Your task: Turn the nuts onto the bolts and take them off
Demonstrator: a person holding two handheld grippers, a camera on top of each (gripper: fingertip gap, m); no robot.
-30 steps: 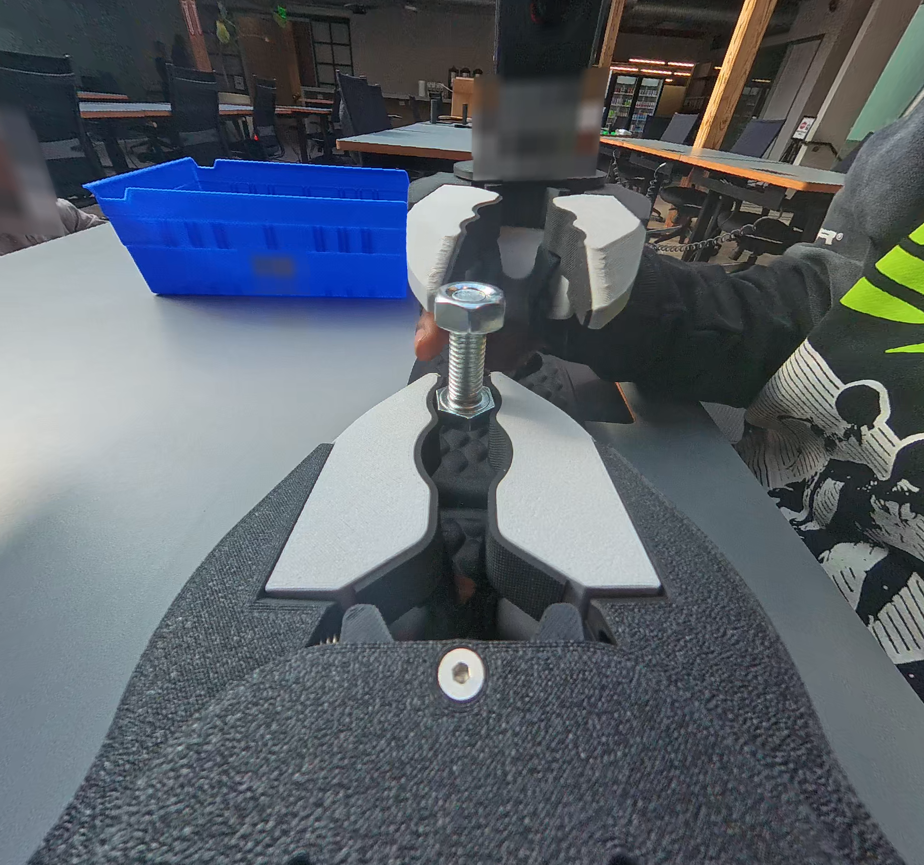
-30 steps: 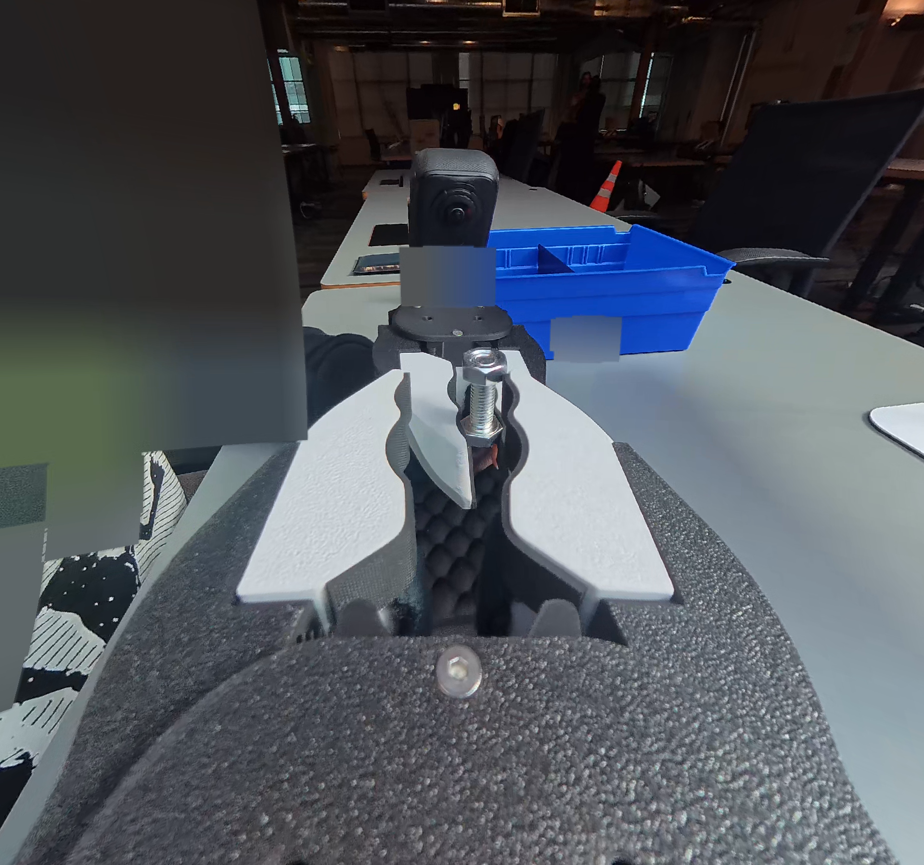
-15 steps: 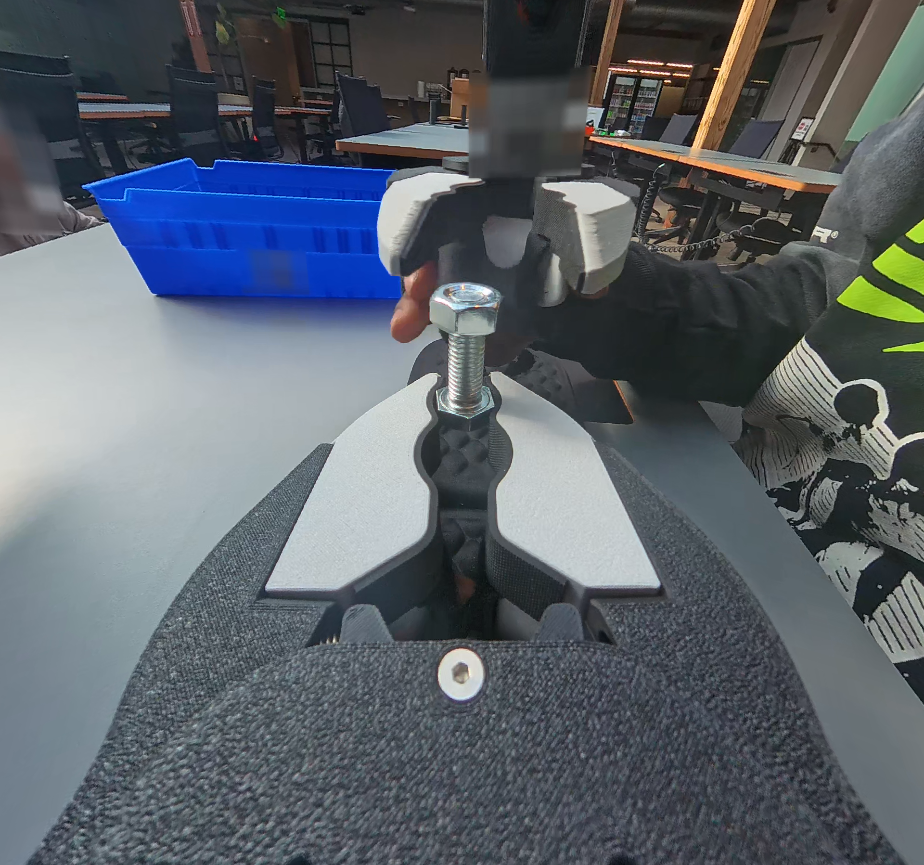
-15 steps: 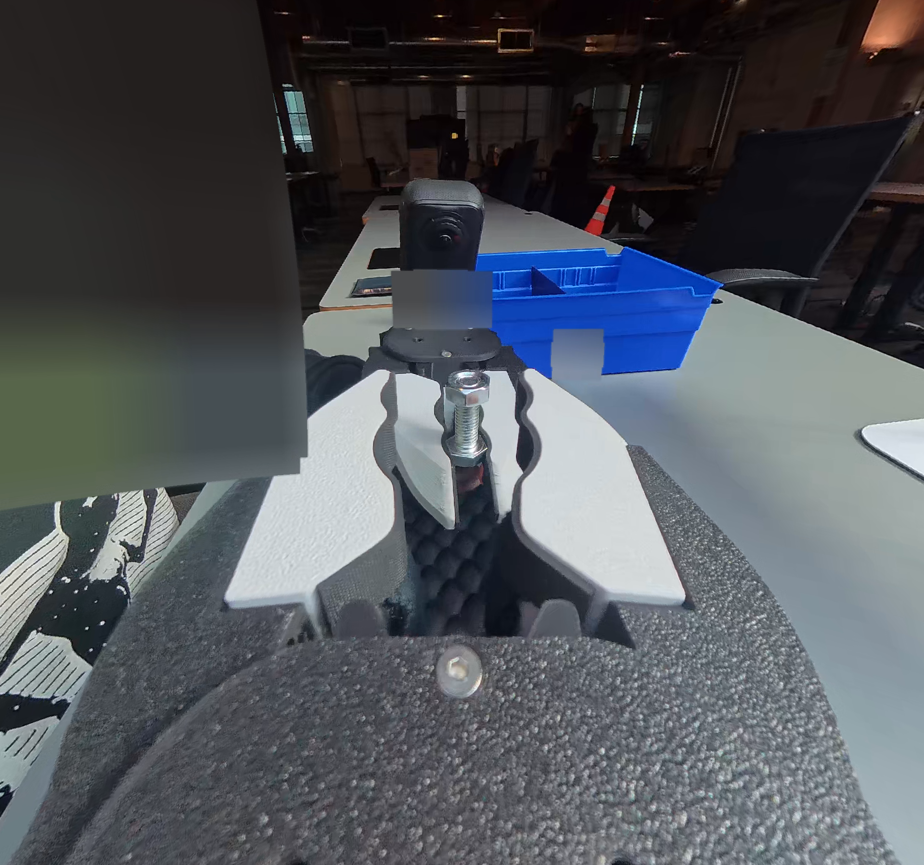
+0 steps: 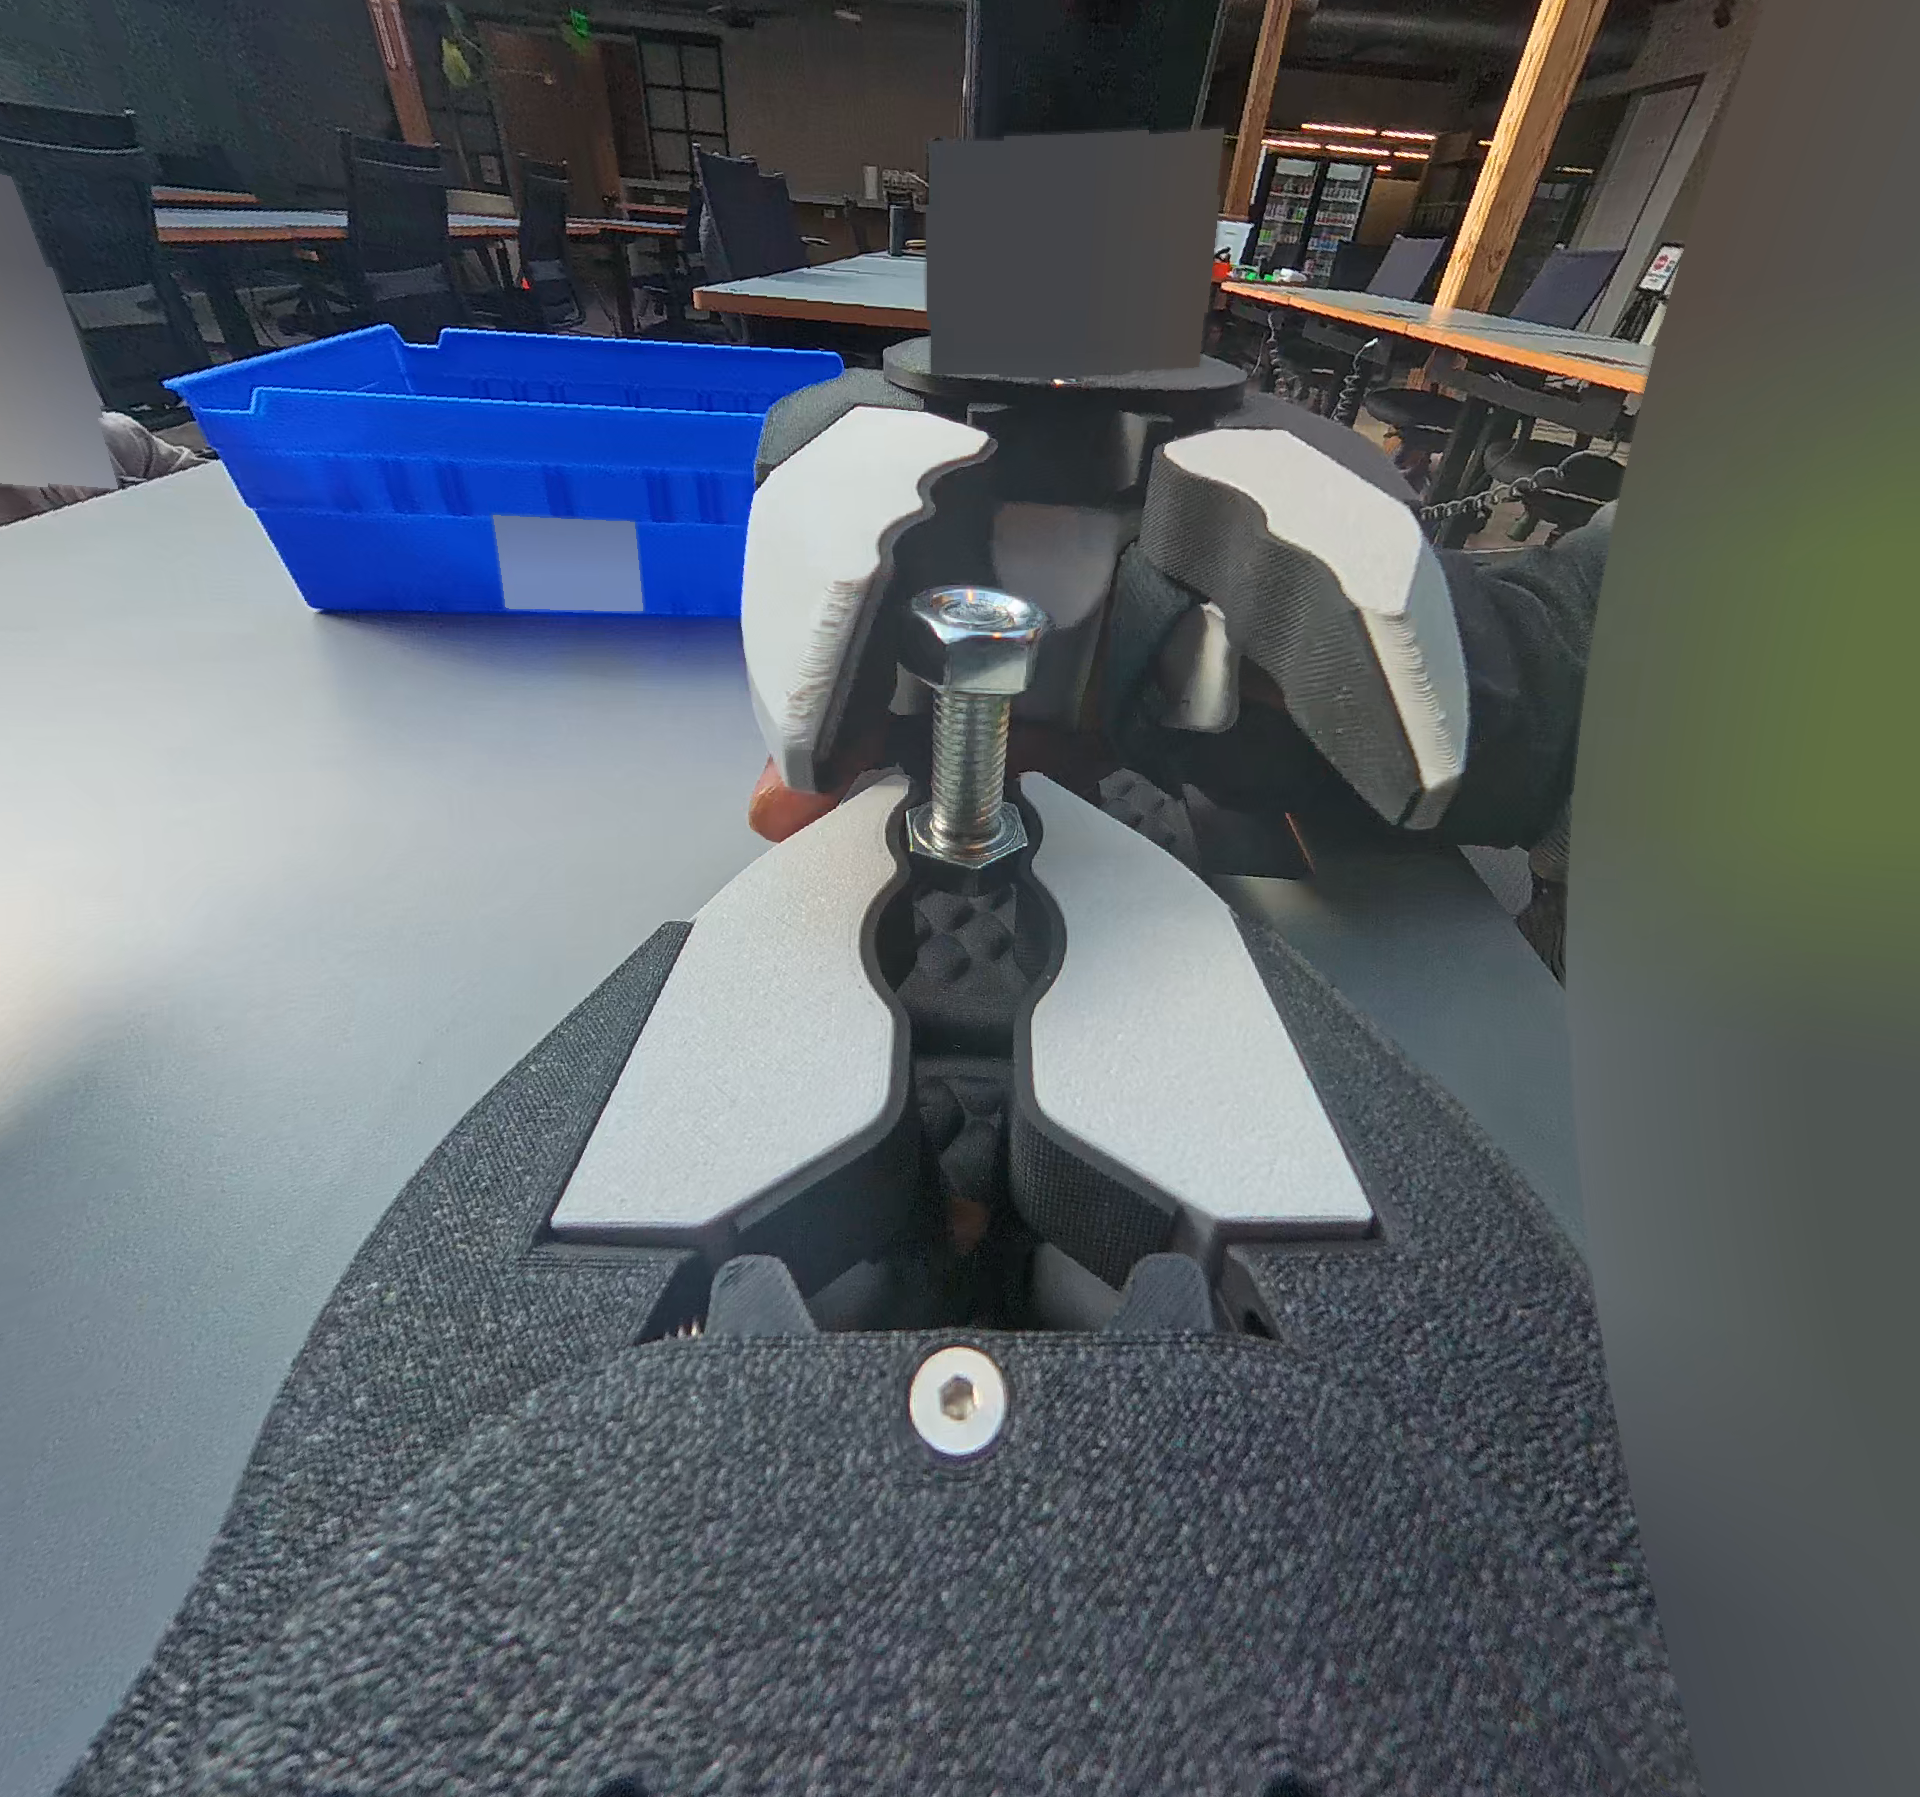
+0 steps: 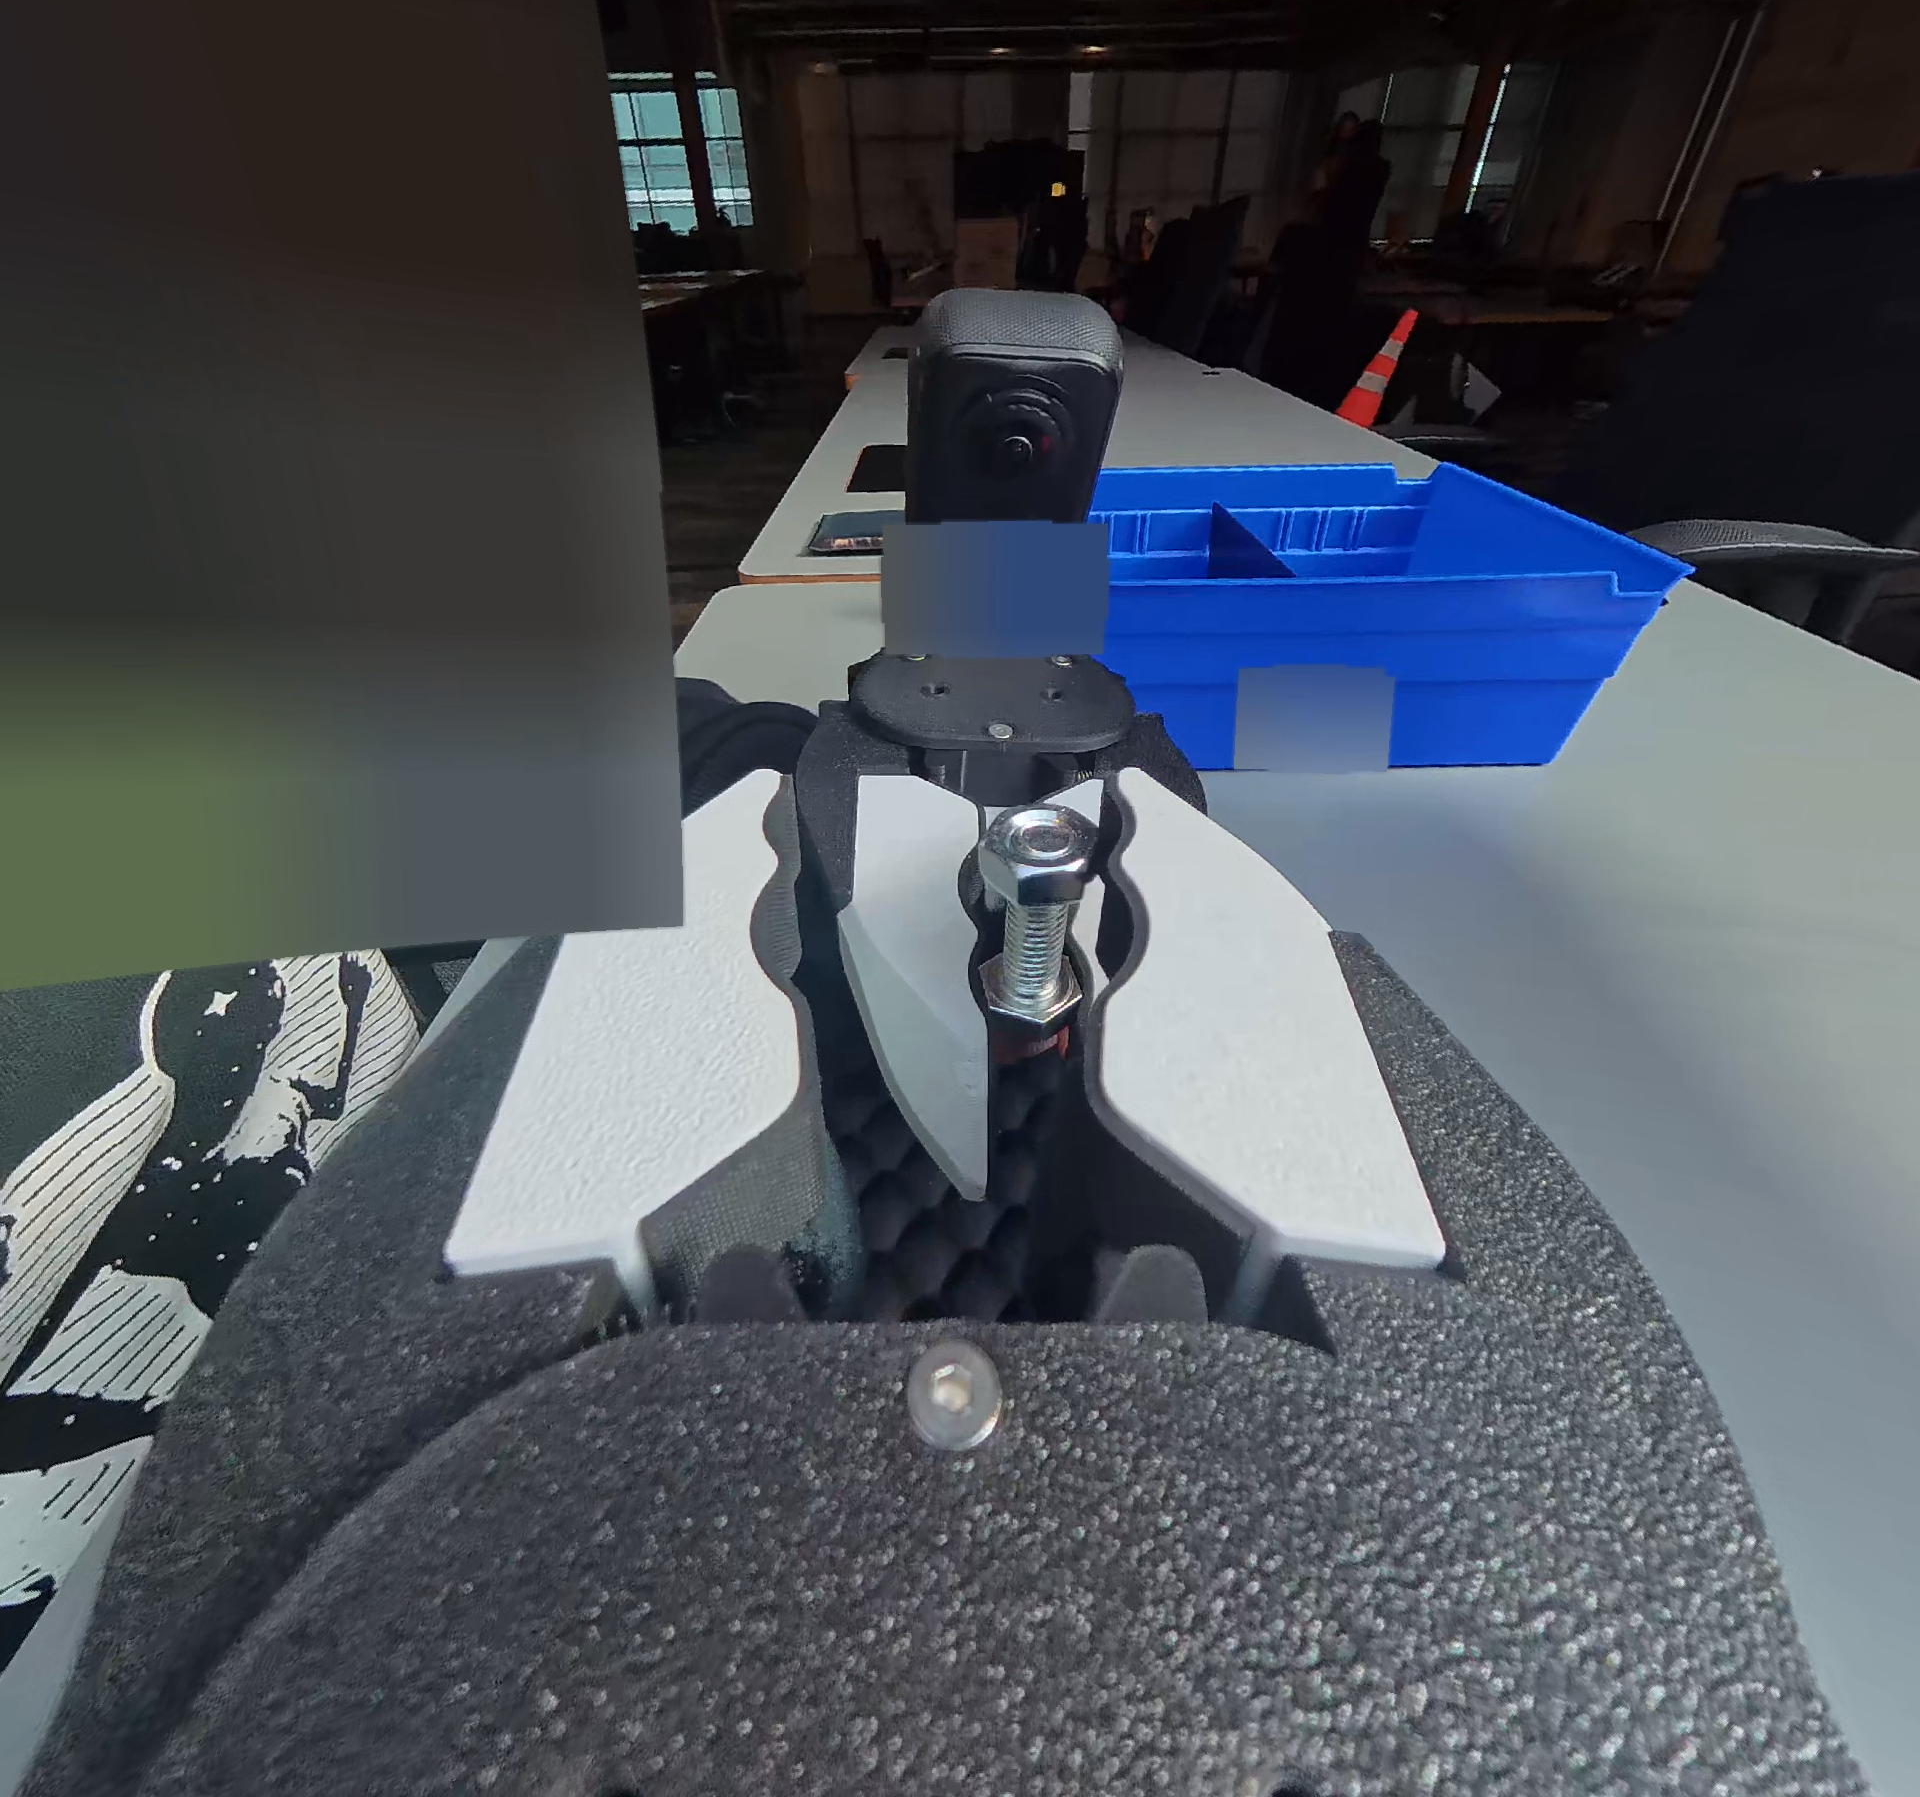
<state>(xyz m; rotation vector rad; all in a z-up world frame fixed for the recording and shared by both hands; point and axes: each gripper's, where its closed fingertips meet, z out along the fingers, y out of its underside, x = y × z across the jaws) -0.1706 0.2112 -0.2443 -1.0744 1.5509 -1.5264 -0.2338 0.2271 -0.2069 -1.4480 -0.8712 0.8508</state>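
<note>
Steel bolt (image 5: 971, 698) vertical, hex head at 12; left tongs (image 5: 966, 838) clamp nut (image 5: 966, 831); right tongs (image 6: 1039, 874) spread wide.

Left gripper (image 5: 966, 848) fingers (image 5: 790, 978) clamped, right gripper (image 6: 1039, 926) fingers (image 6: 1236, 1020) spread wide

Hiding the bolt's (image 5: 966, 739) lower end inside the left gripper's (image 5: 966, 848) foam (thread below the nut (image 5: 966, 831) unseen), blocking part of the blue bin (image 6: 1382, 625).
</note>
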